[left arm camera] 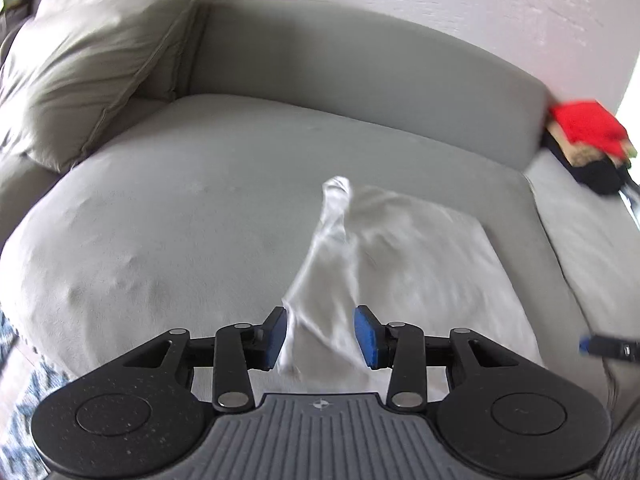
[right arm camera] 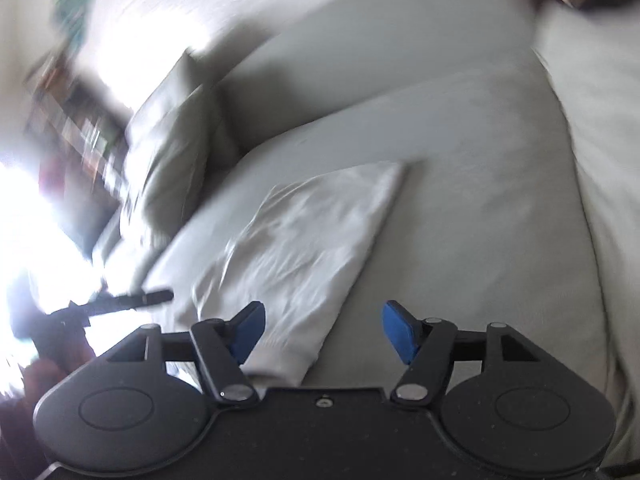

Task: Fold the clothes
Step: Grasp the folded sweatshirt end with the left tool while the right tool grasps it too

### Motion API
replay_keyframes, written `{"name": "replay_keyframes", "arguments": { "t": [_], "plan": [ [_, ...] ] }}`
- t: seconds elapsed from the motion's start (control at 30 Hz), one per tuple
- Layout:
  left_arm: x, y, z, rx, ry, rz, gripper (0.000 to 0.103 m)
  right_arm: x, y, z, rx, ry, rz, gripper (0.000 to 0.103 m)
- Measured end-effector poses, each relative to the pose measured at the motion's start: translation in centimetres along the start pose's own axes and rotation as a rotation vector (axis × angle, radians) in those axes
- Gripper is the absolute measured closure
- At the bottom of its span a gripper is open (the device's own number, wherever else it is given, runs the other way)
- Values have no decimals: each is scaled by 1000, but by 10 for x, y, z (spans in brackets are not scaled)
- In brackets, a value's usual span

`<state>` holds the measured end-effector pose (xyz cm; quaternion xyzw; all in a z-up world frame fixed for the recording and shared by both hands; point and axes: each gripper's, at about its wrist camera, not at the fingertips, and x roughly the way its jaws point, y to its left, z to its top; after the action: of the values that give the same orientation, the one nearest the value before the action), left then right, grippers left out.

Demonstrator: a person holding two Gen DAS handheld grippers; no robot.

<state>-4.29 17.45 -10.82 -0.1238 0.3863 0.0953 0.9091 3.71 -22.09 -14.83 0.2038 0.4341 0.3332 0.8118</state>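
A white garment (left arm camera: 420, 256) lies partly folded on the grey sofa seat (left arm camera: 180, 220). A twisted strip of it (left arm camera: 334, 216) runs from the far side toward me and passes between the blue pads of my left gripper (left arm camera: 322, 336), which is open. In the right wrist view the same garment (right arm camera: 304, 240) shows as a flat wrinkled panel. My right gripper (right arm camera: 324, 332) hovers open over its near corner, nothing pinched. The right gripper's tip (left arm camera: 608, 346) shows at the left view's right edge. The left gripper (right arm camera: 132, 300) appears as a dark bar at the garment's left.
A beige pillow (left arm camera: 92, 76) leans in the sofa's left corner against the backrest (left arm camera: 360, 60). A stack of folded clothes, red on top (left arm camera: 588, 128), sits on the adjacent cushion at the right. A blue patterned rug (left arm camera: 24, 400) lies below the seat edge. Both views are motion-blurred.
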Motion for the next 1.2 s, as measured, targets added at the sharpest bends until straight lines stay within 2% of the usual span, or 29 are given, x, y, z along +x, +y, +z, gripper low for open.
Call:
{"name": "replay_keyframes", "arguments": {
  "t": [0.13,0.23,0.33,0.43,0.5,0.57,0.63,0.8,0.97,1.17,1.2],
  "plan": [
    [34,6,32,-25,24,-5,60,19,-24,8,217,7,49,39],
    [60,18,45,-68,100,-24,60,36,-32,9,307,30,83,39],
    [80,41,49,-179,206,-108,60,49,-36,9,354,46,102,40],
    [88,58,49,-252,229,-122,60,59,-39,12,376,52,115,45],
    [93,63,48,-284,266,-183,60,65,-42,14,394,63,115,55],
    [104,66,46,-318,332,-280,60,71,-45,17,412,75,116,61],
    [114,67,49,-339,372,-345,60,77,-48,21,424,86,118,63],
    [137,61,57,-377,408,-379,60,97,-50,34,447,100,86,70],
    [167,49,70,-360,425,-432,58,119,-55,45,496,114,63,77],
    [204,34,85,-342,445,-495,56,146,-74,53,601,106,122,86],
    [210,34,86,-364,443,-510,57,151,-77,54,604,101,132,89]
  ]
}}
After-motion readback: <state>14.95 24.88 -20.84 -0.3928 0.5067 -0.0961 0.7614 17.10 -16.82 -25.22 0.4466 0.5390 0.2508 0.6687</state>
